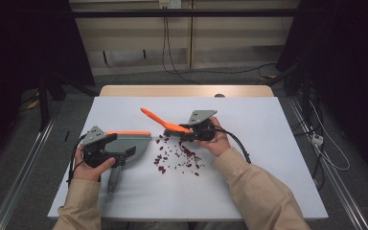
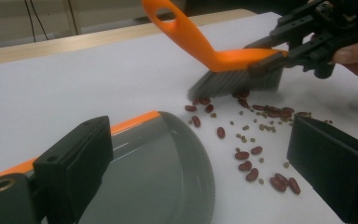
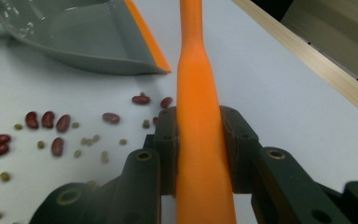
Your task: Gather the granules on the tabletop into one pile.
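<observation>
While a person's two forearms in tan sleeves reach in from the near edge, a white worktop [image 1: 249, 191] carries a scatter of beans [image 1: 177, 155] near its middle. These are dark red kidney beans mixed with small green ones, lying loose on the bare surface.

To the right of the beans, the right gripper [image 1: 191, 132] holds a small hand brush [image 1: 165, 123]. Its fingers [image 3: 165, 154] are clamped against both sides of the orange handle, which runs straight up between them in the right gripper view. In the high view the handle slants up and away to the far left. In the left gripper view the grey bristles rest on the worktop at the far edge of the bean scatter, touching the nearest red beans.

To the left of the beans lies a grey dustpan [image 1: 134, 143] with an orange strip along its far edge. Its open rounded lip faces right, toward the beans and just beside them. The left gripper [image 1: 124, 153] sits at the dustpan's near left side. Its fingers [image 2: 74, 163] stand wide apart, one over the pan and the other over the beans, gripping nothing.
</observation>
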A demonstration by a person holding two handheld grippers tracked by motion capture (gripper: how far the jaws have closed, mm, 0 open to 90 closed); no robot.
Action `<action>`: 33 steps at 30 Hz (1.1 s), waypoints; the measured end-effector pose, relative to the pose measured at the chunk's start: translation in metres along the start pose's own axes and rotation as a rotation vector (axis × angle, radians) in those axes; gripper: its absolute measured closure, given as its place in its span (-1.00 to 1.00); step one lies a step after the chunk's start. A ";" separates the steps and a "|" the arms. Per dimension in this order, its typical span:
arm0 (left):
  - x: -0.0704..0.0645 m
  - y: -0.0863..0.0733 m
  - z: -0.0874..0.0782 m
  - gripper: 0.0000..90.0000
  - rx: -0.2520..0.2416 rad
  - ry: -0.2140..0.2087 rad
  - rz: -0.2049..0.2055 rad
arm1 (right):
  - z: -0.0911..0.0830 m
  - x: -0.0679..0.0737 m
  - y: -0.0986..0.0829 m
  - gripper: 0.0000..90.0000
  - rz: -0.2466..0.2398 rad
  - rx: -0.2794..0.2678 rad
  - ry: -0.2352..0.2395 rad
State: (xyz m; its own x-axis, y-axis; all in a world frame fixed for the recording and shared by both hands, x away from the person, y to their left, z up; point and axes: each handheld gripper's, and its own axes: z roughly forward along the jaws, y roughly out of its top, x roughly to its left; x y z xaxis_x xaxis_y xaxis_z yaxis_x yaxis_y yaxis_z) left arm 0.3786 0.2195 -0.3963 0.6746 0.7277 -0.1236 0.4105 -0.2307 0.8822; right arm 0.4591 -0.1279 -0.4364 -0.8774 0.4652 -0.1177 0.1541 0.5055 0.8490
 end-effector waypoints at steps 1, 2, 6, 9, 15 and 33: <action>0.000 0.000 0.000 -0.85 0.001 0.003 0.001 | -0.002 0.003 0.000 0.59 -0.001 0.001 0.005; 0.001 0.000 -0.001 -0.85 0.001 0.004 0.001 | -0.004 0.005 -0.001 0.59 -0.001 0.001 0.013; 0.000 -0.001 -0.001 -0.85 0.006 0.005 0.006 | -0.013 0.017 -0.003 0.59 -0.015 0.005 0.027; -0.001 -0.001 -0.001 -0.85 0.007 0.006 0.008 | -0.020 0.024 -0.006 0.59 -0.019 0.006 0.035; -0.002 -0.001 -0.001 -0.85 0.009 0.005 0.009 | -0.028 0.029 -0.006 0.59 0.000 -0.009 0.037; 0.004 -0.004 -0.003 -0.85 0.011 0.004 -0.002 | 0.039 -0.016 0.022 0.59 0.052 -0.025 0.007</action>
State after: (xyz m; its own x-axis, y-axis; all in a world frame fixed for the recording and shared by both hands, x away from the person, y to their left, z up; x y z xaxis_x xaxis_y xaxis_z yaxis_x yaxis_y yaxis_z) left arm 0.3778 0.2255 -0.3991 0.6715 0.7307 -0.1234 0.4185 -0.2365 0.8769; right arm 0.4938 -0.0957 -0.4356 -0.8715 0.4854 -0.0698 0.1884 0.4628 0.8662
